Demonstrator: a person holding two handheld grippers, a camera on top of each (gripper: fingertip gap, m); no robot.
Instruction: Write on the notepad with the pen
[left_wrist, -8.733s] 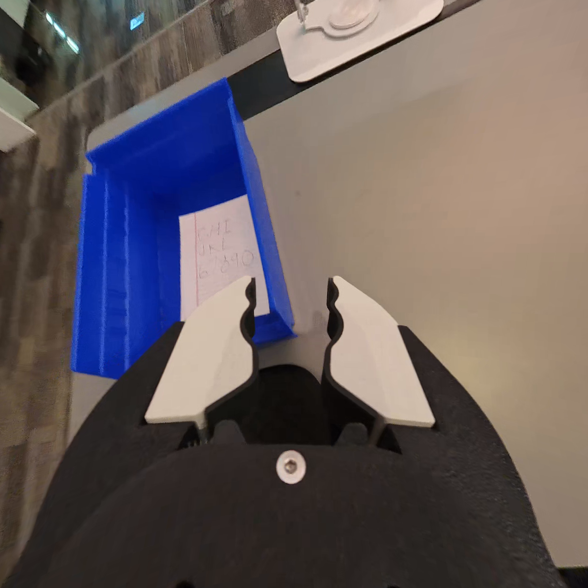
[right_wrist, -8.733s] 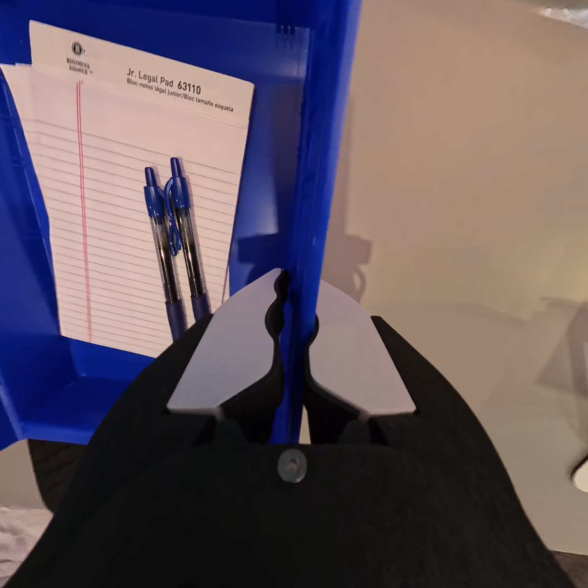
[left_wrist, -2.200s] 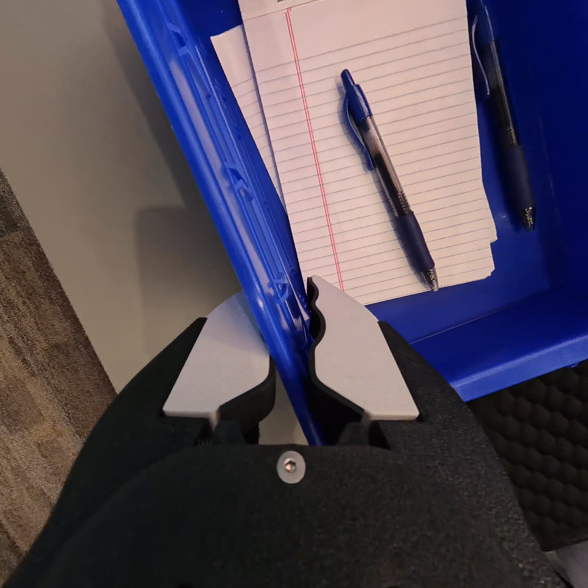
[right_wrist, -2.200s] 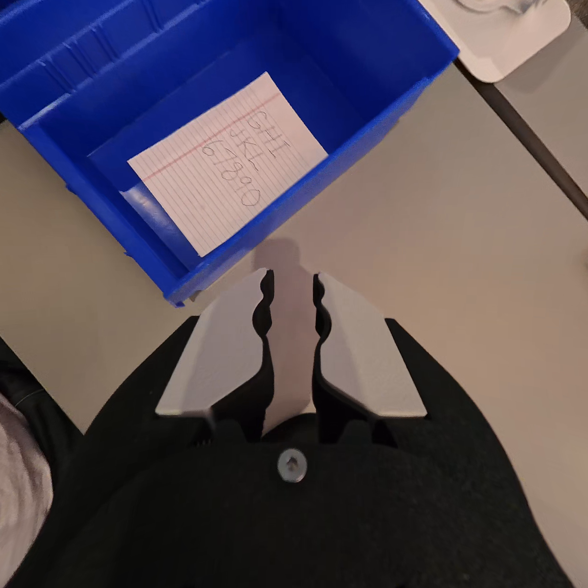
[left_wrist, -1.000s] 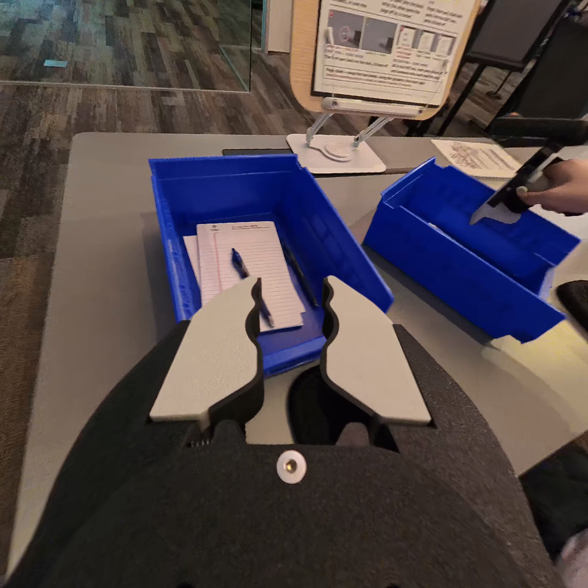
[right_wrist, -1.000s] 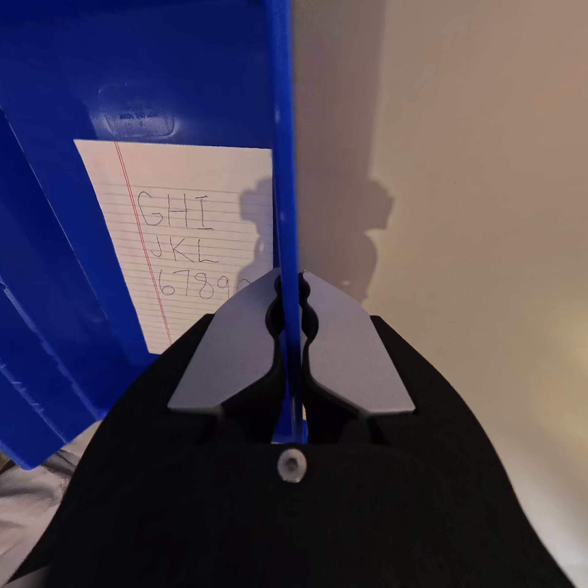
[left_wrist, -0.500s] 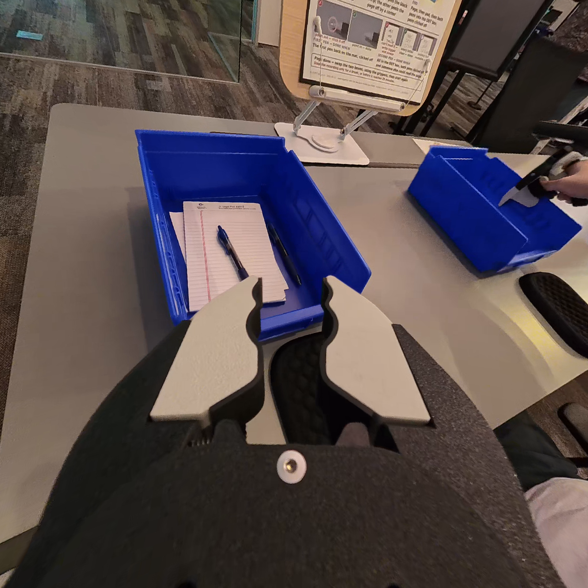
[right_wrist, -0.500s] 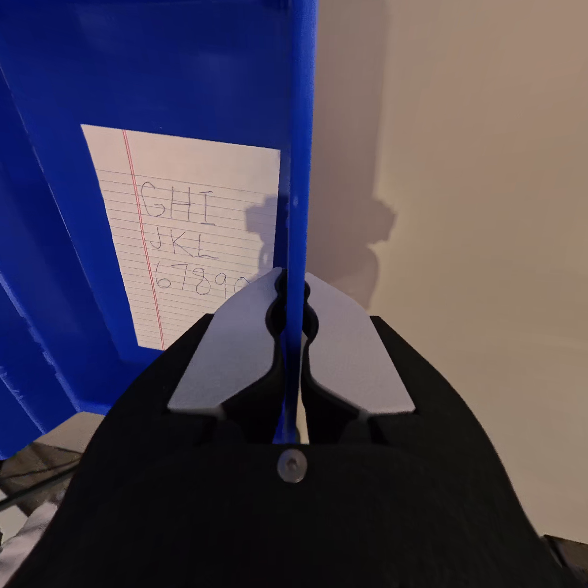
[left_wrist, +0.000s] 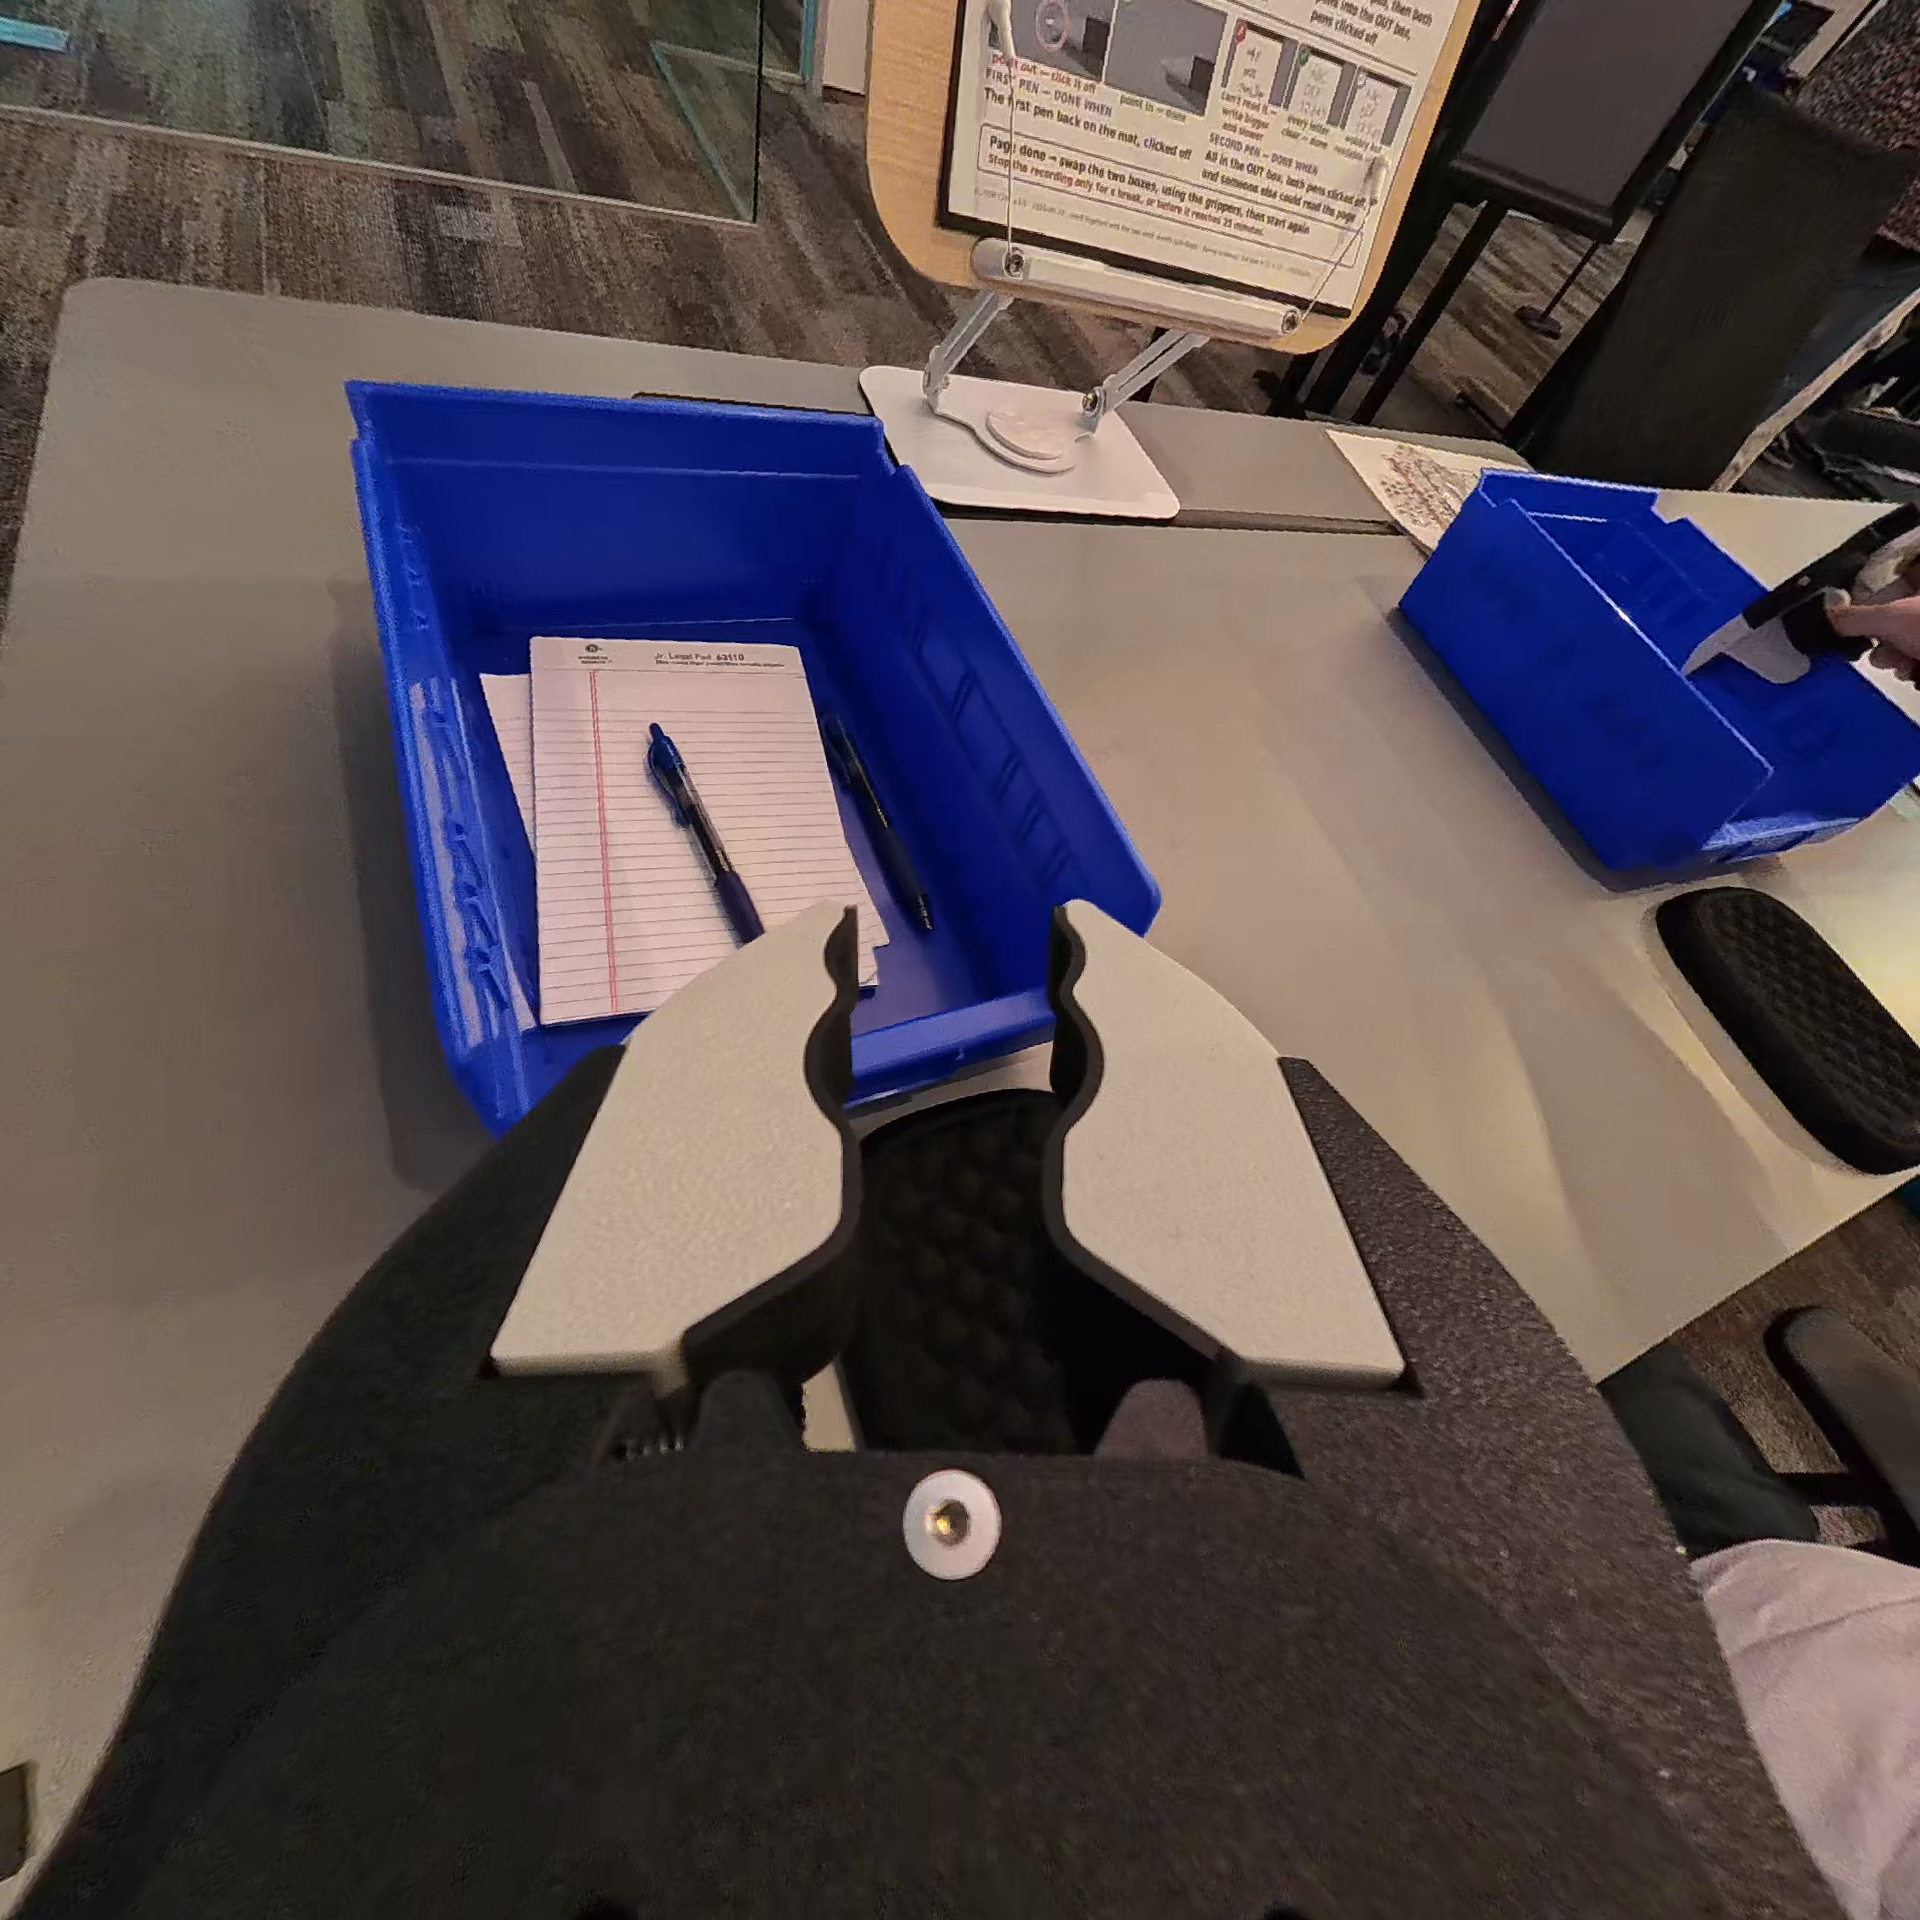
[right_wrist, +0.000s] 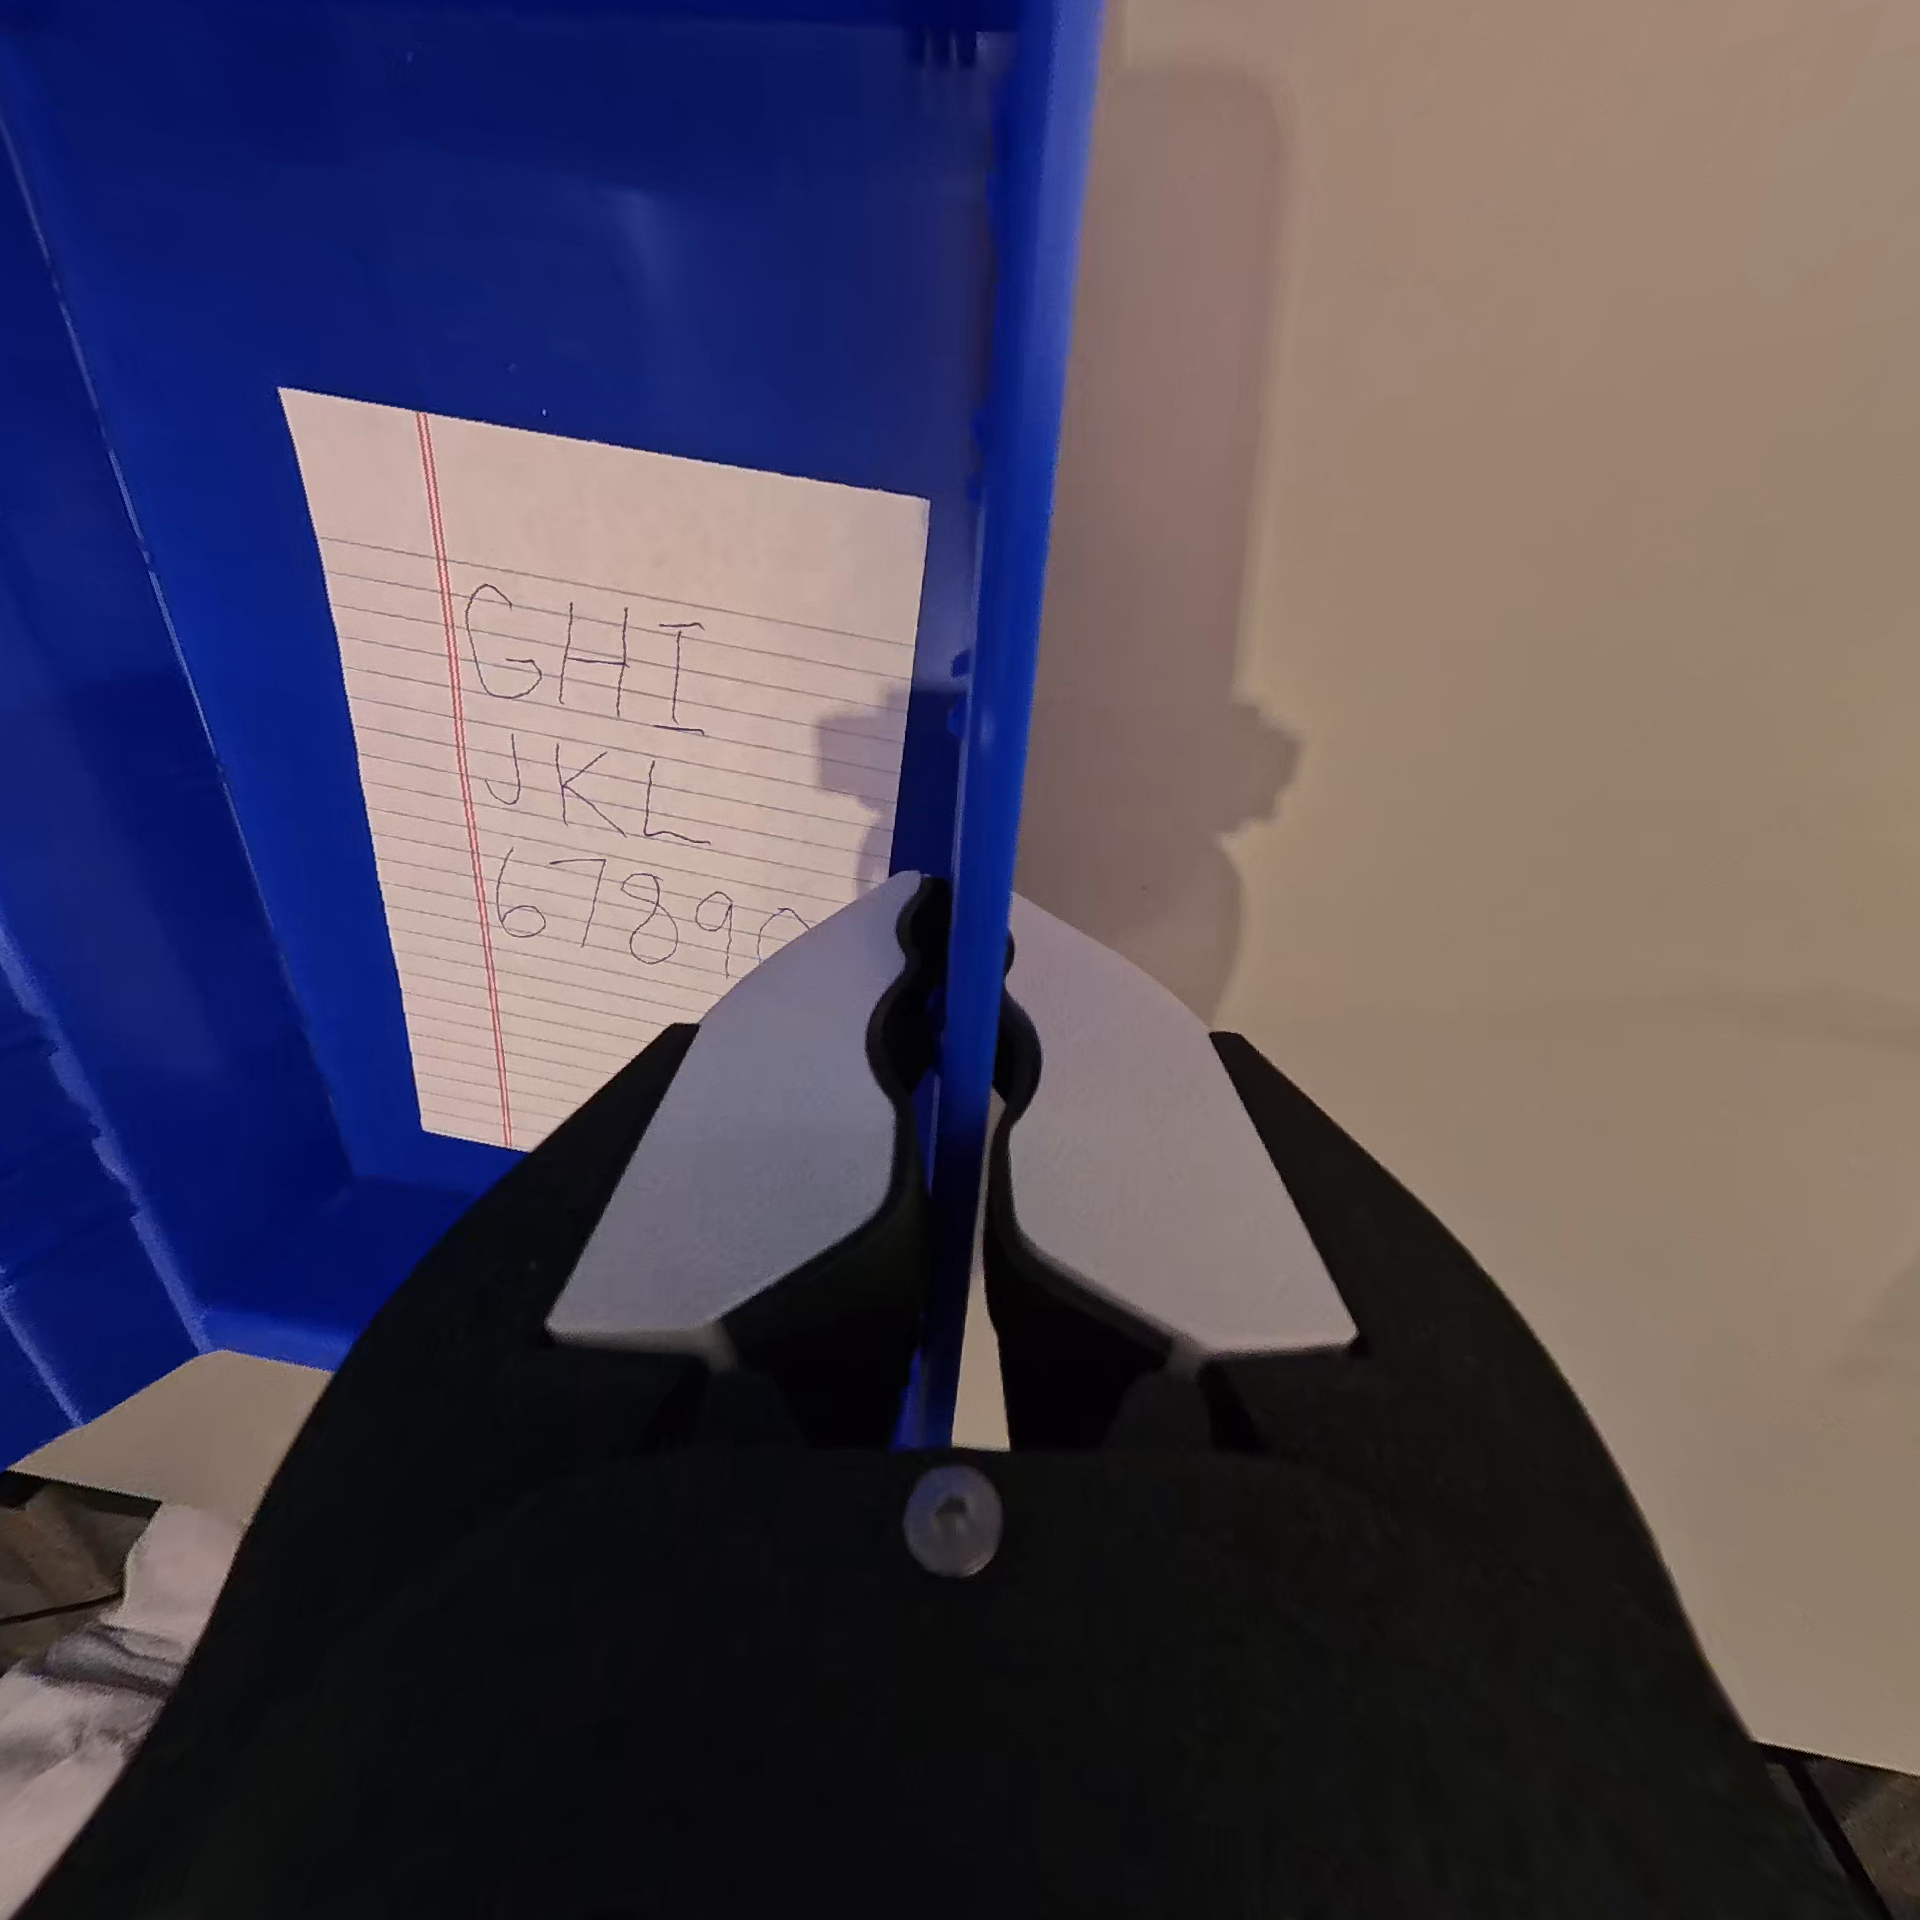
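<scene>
at the centre left of the left wrist view, the big blue bin (left_wrist: 966, 665) sits on the grey table (left_wrist: 1299, 831) with the lined notepad (left_wrist: 686, 821) flat on its floor. a blue pen (left_wrist: 701, 826) lies diagonally on the pad, a second dark pen (left_wrist: 878, 821) lies on the bin floor just beside the pad's right edge. a loose sheet (left_wrist: 507, 748) pokes out under the pad's left side. left gripper (left_wrist: 951, 925) at lower centre hangs above the bin's near wall, fingers spread, nothing between them, the pen just past the left fingertip in frame. a black mat (left_wrist: 956, 1247) shows between its fingers. right side of frame: smaller blue bin (left_wrist: 1579, 665), right gripper (left_wrist: 1756, 649) at its far wall. another black mat (left_wrist: 1808, 1018) lies near it. a sign on a stand (left_wrist: 1143, 156) is at upper centre.

in the right wrist view, right gripper (right_wrist: 961, 904) is pinched on the smaller bin's thin right wall. a lined page with handwriting (right_wrist: 644, 727) lies on that bin's floor, centre left of frame. bare table at right.
</scene>
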